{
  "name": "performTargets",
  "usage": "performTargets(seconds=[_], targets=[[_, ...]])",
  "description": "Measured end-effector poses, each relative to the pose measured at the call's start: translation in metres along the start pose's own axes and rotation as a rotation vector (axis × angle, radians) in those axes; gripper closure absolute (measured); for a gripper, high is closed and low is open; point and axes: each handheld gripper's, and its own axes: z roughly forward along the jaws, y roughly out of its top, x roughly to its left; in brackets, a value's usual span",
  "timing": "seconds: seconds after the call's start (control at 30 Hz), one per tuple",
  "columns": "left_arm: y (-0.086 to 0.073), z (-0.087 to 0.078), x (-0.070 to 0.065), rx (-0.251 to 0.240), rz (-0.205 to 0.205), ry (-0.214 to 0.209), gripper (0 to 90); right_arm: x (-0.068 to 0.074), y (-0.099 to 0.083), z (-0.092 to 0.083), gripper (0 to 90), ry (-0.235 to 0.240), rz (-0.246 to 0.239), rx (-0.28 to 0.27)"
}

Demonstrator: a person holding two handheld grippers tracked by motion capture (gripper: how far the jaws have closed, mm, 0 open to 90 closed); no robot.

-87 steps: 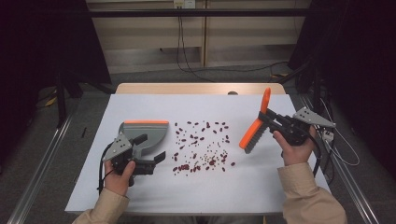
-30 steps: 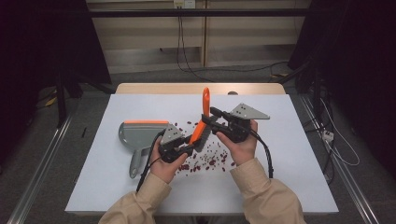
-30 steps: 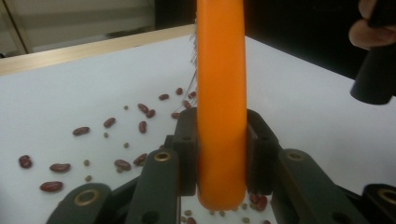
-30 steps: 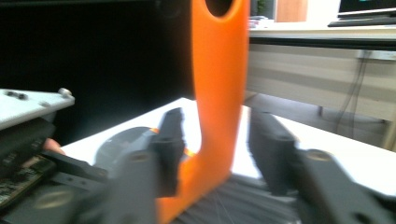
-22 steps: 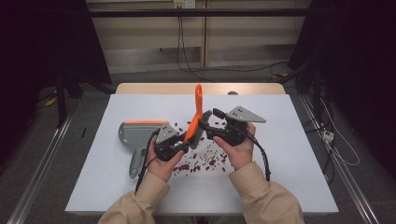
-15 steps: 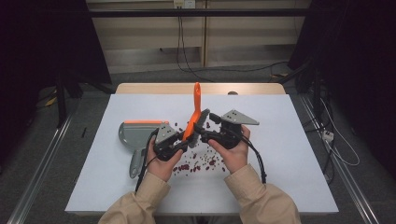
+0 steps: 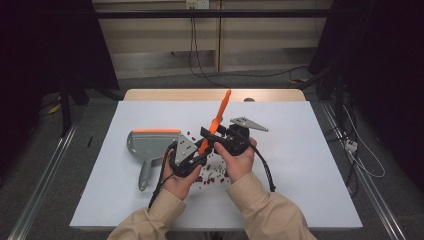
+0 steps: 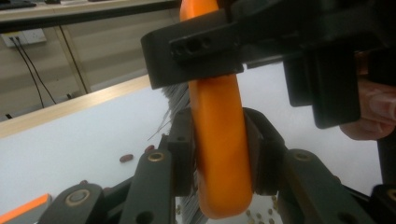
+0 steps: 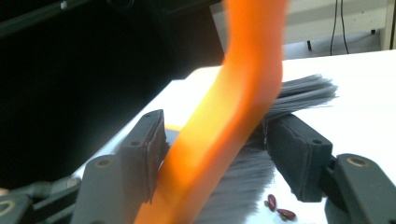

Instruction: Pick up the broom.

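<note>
While the brush point(image 7: 215, 123) passes between grippers, no beans point(image 7: 215, 176) are swept yet.
Left gripper point(image 8: 219, 163) clamps its handle; right gripper point(image 9: 215, 163), jaws just closing, stands slack around it; dustpan point(image 7: 148, 145) waits.

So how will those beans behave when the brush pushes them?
The beans look small, smooth and oval, so they will probably roll and scatter rather than slide together. They lie loose on a flat table, so little would stop strays. The brush has fine soft bristles, which may flick some past the dustpan.
</note>
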Motion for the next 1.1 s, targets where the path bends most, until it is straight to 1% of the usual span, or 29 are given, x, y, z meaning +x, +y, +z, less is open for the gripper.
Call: performTargets(seconds=[0.03, 0.07, 0.1, 0.13, 0.17, 0.2, 0.23, 0.27, 0.3, 0.33, 0.37, 0.4, 0.43, 0.5, 0.53, 0.63, 0.67, 0.7, 0.73, 0.83, 0.9, 0.97, 1.1], targets=[[0.000, 0.001, 0.000, 0.002, -0.001, 0.004, 65.2, 0.000, 0.001, 0.000, 44.9, -0.002, 0.002, 0.002], [0.000, 0.001, -0.001, 0.006, 0.004, 0.012, 62.1, 0.002, 0.002, 0.001, 52.8, 0.009, 0.011, 0.026], [-0.001, 0.002, -0.002, 0.007, 0.008, 0.023, 62.1, 0.002, 0.002, 0.001, 52.8, 0.009, 0.011, 0.026], [-0.001, 0.002, -0.002, 0.019, 0.027, 0.033, 60.3, 0.002, 0.002, 0.001, 57.3, 0.016, 0.026, 0.035], [-0.001, 0.003, -0.001, 0.012, 0.014, 0.031, 58.4, 0.003, 0.002, 0.001, 61.6, 0.017, 0.019, 0.041], [-0.001, 0.003, 0.001, 0.004, -0.011, 0.013, 59.4, 0.001, 0.003, 0.001, 70.2, 0.040, 0.016, 0.044], [-0.001, 0.003, 0.002, -0.008, -0.013, -0.004, 59.4, 0.001, 0.003, 0.001, 70.2, 0.040, 0.016, 0.044], [0.001, 0.002, 0.002, -0.018, -0.016, -0.002, 62.9, 0.001, 0.005, 0.001, 70.4, 0.019, -0.035, 0.037], [0.002, 0.000, 0.004, -0.016, -0.018, 0.000, 56.7, -0.002, 0.007, 0.001, 70.4, 0.012, -0.059, 0.044], [0.002, 0.000, 0.006, -0.010, -0.040, -0.006, 49.0, -0.009, 0.009, -0.001, 70.4, 0.012, -0.060, 0.055], [0.002, -0.001, 0.010, -0.002, -0.041, -0.012, 49.0, -0.009, 0.009, -0.001, 70.4, 0.012, -0.060, 0.055], [0.001, -0.002, 0.012, 0.003, -0.046, -0.007, 46.6, -0.012, 0.010, -0.002, 70.4, 0.000, -0.083, 0.056], [0.001, -0.003, 0.015, 0.013, -0.052, -0.009, 43.2, -0.015, 0.012, -0.004, 70.4, 0.000, -0.101, 0.054], [0.001, -0.005, 0.021, 0.017, -0.080, -0.024, 38.6, -0.021, 0.017, -0.010, 70.4, 0.006, -0.109, 0.062], [0.001, -0.006, 0.023, 0.018, -0.087, -0.027, 35.7, -0.024, 0.019, -0.012, 70.4, 0.010, -0.115, 0.061], [0.001, -0.008, 0.028, 0.018, -0.099, -0.038, 31.2, -0.032, 0.023, -0.018, 70.4, -0.008, -0.160, 0.087], [0.001, -0.008, 0.029, 0.023, -0.107, -0.051, 28.4, -0.034, 0.024, -0.020, 70.4, -0.012, -0.178, 0.098], [0.001, -0.009, 0.031, 0.026, -0.101, -0.063, 26.3, -0.036, 0.025, -0.021, 70.4, -0.018, -0.188, 0.109], [0.001, -0.009, 0.032, 0.029, -0.099, -0.064, 25.1, -0.038, 0.025, -0.022, 70.4, -0.017, -0.197, 0.114], [0.001, -0.011, 0.035, 0.030, -0.117, -0.076, 18.3, -0.043, 0.027, -0.027, 70.4, -0.012, -0.212, 0.130], [0.001, -0.013, 0.037, 0.038, -0.111, -0.077, 16.7, -0.046, 0.029, -0.030, 70.4, -0.010, -0.230, 0.147], [0.001, -0.015, 0.040, 0.041, -0.133, -0.085, 14.2, -0.050, 0.030, -0.033, 70.4, -0.015, -0.240, 0.158], [0.002, -0.022, 0.048, 0.044, -0.149, -0.090, 11.1, -0.057, 0.033, -0.039, 70.4, -0.018, -0.249, 0.171]])
